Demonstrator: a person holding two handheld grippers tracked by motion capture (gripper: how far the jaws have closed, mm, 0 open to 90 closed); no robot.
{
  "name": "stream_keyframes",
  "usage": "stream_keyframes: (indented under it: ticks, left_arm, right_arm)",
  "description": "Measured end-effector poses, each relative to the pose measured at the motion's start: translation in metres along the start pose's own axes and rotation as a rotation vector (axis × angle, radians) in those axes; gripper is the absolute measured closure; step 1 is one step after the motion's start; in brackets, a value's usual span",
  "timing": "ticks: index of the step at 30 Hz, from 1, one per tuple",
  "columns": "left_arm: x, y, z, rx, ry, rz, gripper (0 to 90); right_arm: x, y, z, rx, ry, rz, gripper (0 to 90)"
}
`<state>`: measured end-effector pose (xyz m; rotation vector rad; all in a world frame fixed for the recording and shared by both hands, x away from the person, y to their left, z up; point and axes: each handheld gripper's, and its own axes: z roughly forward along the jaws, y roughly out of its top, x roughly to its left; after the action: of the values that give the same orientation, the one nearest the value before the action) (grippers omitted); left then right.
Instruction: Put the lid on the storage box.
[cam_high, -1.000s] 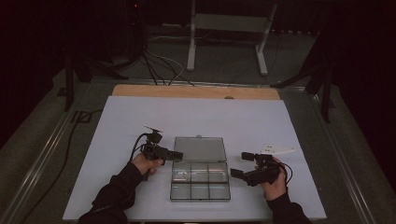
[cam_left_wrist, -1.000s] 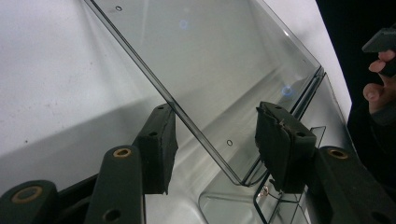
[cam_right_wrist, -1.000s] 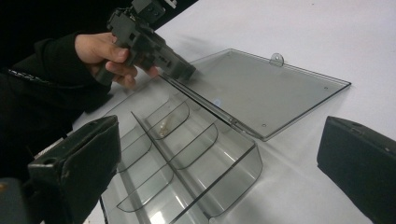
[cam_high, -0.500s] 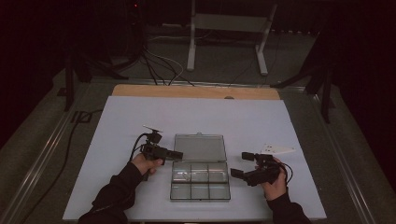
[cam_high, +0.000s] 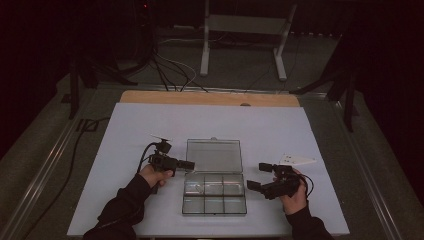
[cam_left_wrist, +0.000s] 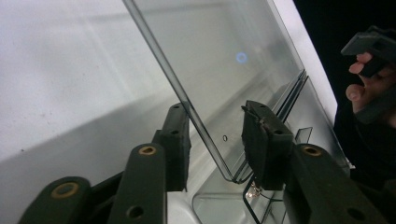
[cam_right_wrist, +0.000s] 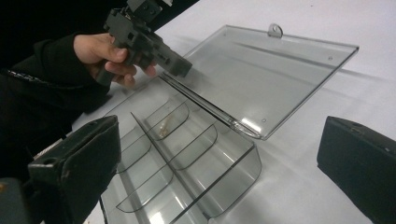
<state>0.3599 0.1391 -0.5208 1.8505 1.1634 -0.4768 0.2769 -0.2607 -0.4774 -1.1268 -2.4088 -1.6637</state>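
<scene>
A clear plastic compartment box (cam_high: 214, 213) lies on the white sheet with its lid (cam_high: 214, 156) swung open and leaning back. My left gripper (cam_high: 189, 164) reaches the lid's left edge near the hinge. In the left gripper view my left gripper (cam_left_wrist: 219, 140) straddles the lid (cam_left_wrist: 224, 70); its jaws have just been closing, and a gap still shows at the right pad (cam_left_wrist: 261, 140). My right gripper (cam_high: 256, 176) stands wide open to the right of the box, nothing between its jaws. A small pale bit (cam_right_wrist: 163, 126) lies in one compartment.
The white sheet (cam_high: 125, 150) covers the table, with a wooden strip (cam_high: 210, 98) along its far edge. Behind it stand metal stand legs (cam_high: 205, 50), and cables (cam_high: 165, 70) run on the floor. A dark cable (cam_high: 75, 150) trails down the left side.
</scene>
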Motion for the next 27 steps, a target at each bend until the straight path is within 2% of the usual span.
stream_keyframes:
  ticks: [19, 27]
  left_arm:
    - [-0.0001, -0.0014, -0.0045, -0.024, -0.016, 0.035, 72.6]
    - [-0.0013, -0.0022, -0.0076, -0.036, -0.021, 0.074, 75.8]
  right_arm:
    - [-0.0002, 0.0002, -0.0007, -0.002, 0.001, 0.002, 0.0]
    - [0.0001, 0.0003, -0.0009, -0.005, 0.001, -0.001, 0.0]
